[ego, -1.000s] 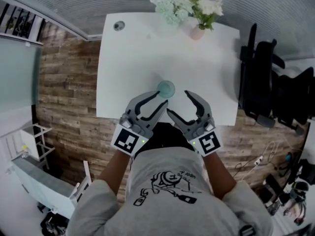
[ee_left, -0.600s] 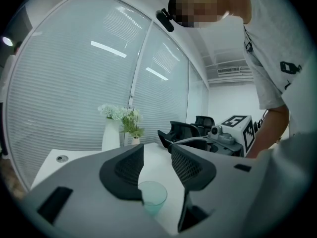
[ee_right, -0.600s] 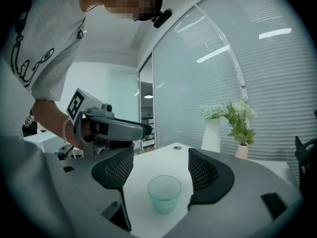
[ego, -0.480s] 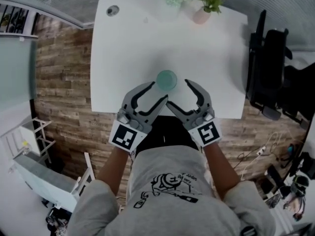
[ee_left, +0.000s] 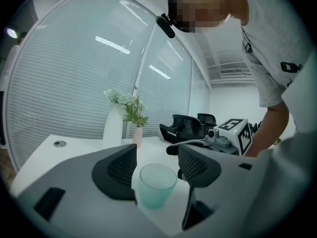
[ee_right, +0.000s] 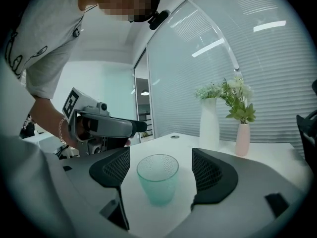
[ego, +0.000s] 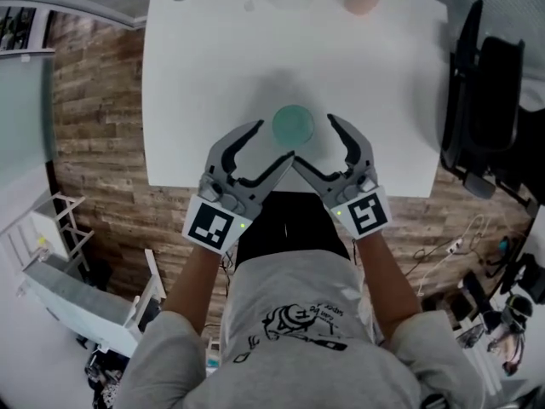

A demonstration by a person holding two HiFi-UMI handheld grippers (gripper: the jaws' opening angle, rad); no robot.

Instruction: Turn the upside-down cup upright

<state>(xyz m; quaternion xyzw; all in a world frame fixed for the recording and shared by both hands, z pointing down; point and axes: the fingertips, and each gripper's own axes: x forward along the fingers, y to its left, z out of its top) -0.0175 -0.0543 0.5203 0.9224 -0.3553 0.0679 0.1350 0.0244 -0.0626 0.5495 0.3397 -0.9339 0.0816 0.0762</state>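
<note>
Left gripper (ego: 271,141) and right gripper (ego: 317,139), jaws just spread wide and gripping nothing, flank the green cup (ego: 294,124), apparently released mouth-up near the counter's (ego: 213,75) front edge.

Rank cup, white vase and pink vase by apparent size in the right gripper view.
1. cup: fills the most of the picture, but it is nearest the camera, so its true rank is unsure.
2. white vase.
3. pink vase: stands beside the white vase and is clearly smaller.
</note>
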